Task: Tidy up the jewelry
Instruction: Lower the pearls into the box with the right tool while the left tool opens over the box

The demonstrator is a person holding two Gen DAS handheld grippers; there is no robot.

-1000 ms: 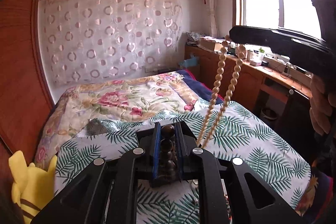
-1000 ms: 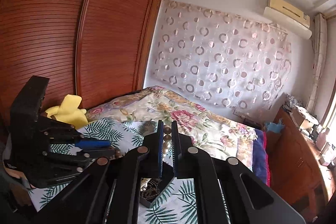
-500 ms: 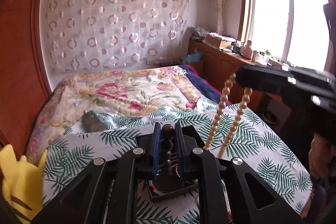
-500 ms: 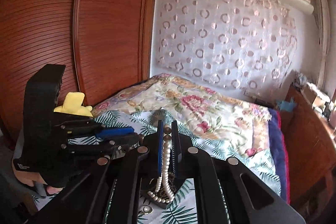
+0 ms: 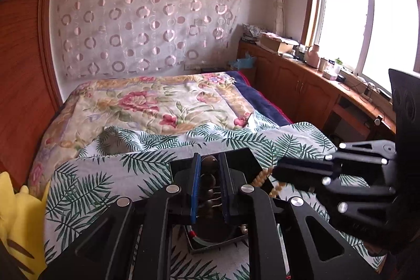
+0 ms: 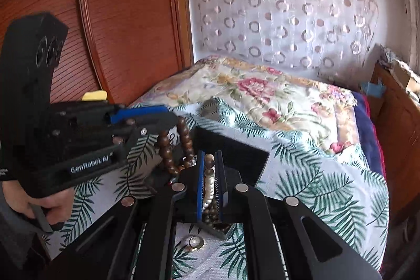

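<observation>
Two bead strands hang over one black jewelry box [image 6: 236,156] on the bed [image 6: 328,183], each straight below its hand-held gripper. Left hand-held gripper [image 5: 210,183] pinches the dark wooden bead strand [image 6: 181,146]; right hand-held gripper [image 6: 210,183], jaws easing apart, has the pale bead strand [image 6: 209,185] between its pads. One ring [image 6: 195,243] lies near the box's front corner.

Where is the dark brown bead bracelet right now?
The dark bracelet hangs from the left gripper, left in the right wrist view, above the black jewelry box.
</observation>
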